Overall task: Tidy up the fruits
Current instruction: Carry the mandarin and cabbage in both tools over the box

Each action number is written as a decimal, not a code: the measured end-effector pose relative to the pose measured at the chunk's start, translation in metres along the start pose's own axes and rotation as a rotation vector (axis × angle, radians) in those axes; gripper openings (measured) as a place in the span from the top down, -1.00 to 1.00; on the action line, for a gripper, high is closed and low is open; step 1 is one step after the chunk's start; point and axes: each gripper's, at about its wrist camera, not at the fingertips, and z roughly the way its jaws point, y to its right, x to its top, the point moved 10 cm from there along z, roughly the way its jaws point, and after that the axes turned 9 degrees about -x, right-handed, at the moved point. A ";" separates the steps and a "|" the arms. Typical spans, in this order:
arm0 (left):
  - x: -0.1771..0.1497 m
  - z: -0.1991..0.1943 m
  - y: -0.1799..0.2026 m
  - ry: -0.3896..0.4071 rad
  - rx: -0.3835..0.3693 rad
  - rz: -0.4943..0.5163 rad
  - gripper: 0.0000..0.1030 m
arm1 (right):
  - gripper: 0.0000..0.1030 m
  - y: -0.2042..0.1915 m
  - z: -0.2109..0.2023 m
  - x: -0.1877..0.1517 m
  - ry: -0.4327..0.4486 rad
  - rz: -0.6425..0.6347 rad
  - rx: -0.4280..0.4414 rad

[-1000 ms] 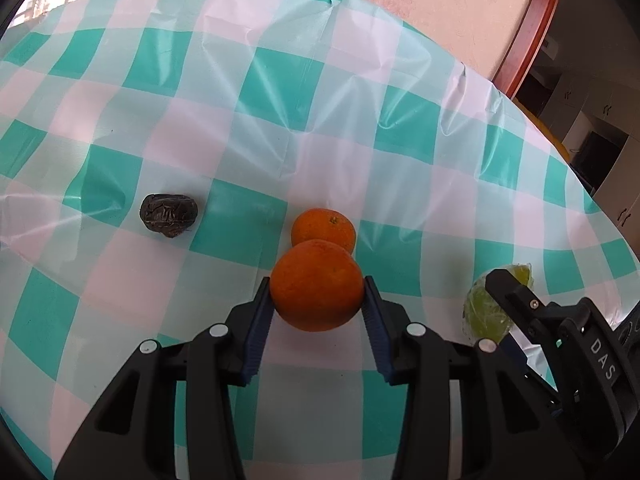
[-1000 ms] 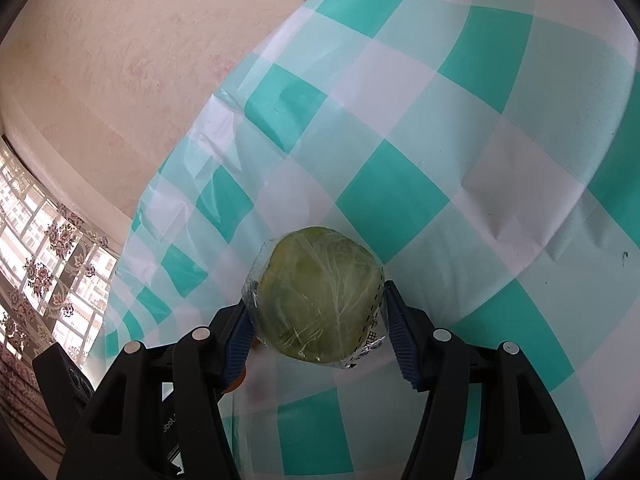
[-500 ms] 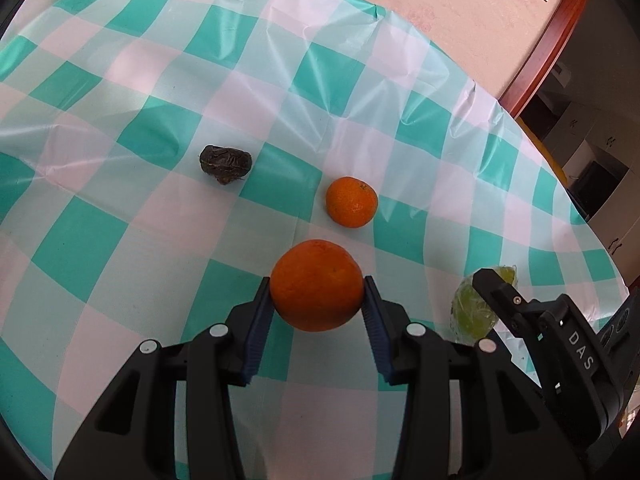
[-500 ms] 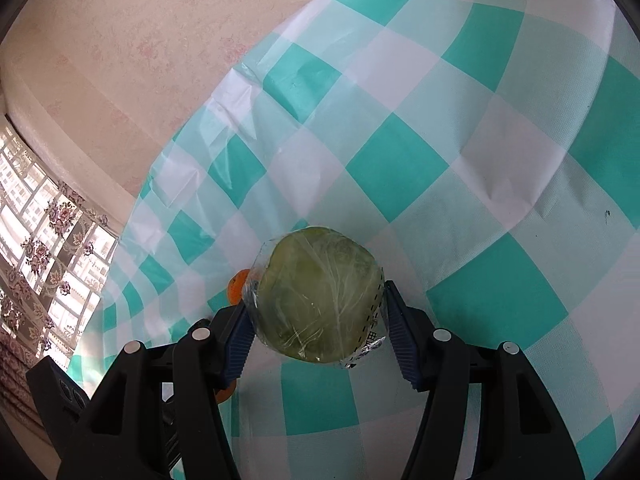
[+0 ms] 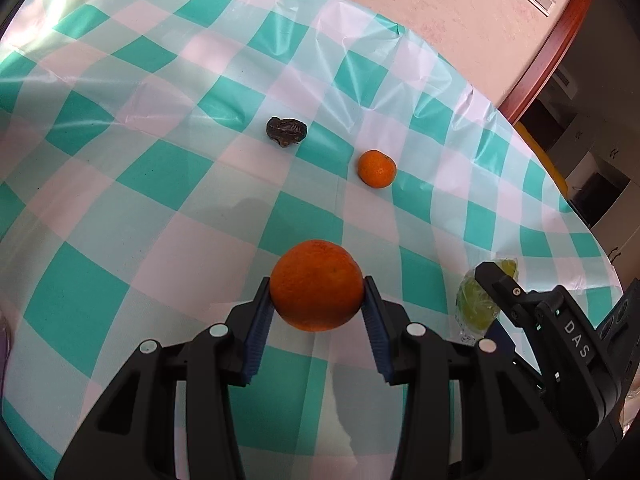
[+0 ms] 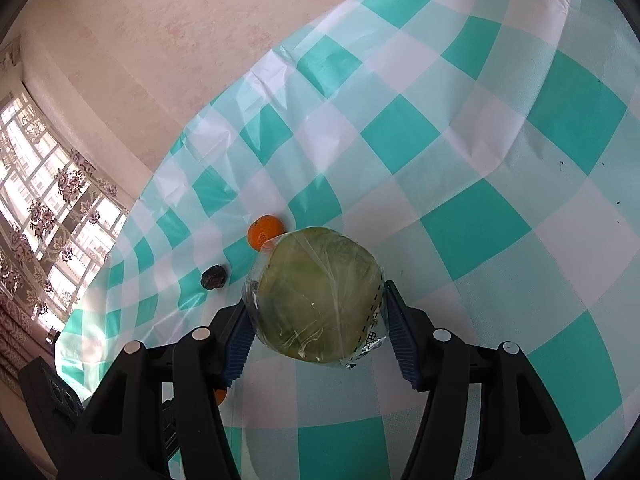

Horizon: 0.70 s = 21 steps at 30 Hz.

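My left gripper (image 5: pixel 317 300) is shut on a large orange (image 5: pixel 316 285), held above the teal-and-white checked tablecloth (image 5: pixel 160 208). My right gripper (image 6: pixel 318 300) is shut on a green fruit wrapped in clear plastic (image 6: pixel 318 296); the left wrist view shows this gripper (image 5: pixel 486 280) and its green fruit (image 5: pixel 476 304) at the lower right. A small tangerine (image 5: pixel 376 169) lies on the cloth beyond the orange, with a dark wrinkled fruit (image 5: pixel 286 131) to its left. Both also show in the right wrist view: the tangerine (image 6: pixel 265 232) and the dark fruit (image 6: pixel 214 277).
The table's far edge (image 5: pixel 360 12) runs along a pale pink wall. A red-brown door frame (image 5: pixel 552 48) stands at the right. Windows with patterned curtains (image 6: pixel 48 208) lie past the table's left end in the right wrist view.
Both grippers have drawn back across the table with their fruits. The tangerine and dark fruit now sit farther off and shifted right in the left wrist view; both came into the right wrist view.
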 end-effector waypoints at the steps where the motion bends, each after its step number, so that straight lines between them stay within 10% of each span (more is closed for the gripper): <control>1: -0.003 -0.004 -0.002 0.002 0.002 -0.003 0.15 | -0.15 0.000 -0.003 -0.003 -0.001 -0.004 -0.001; 21: -0.070 -0.086 -0.017 0.001 0.013 0.045 0.15 | -0.15 -0.012 -0.067 -0.065 -0.021 -0.134 0.041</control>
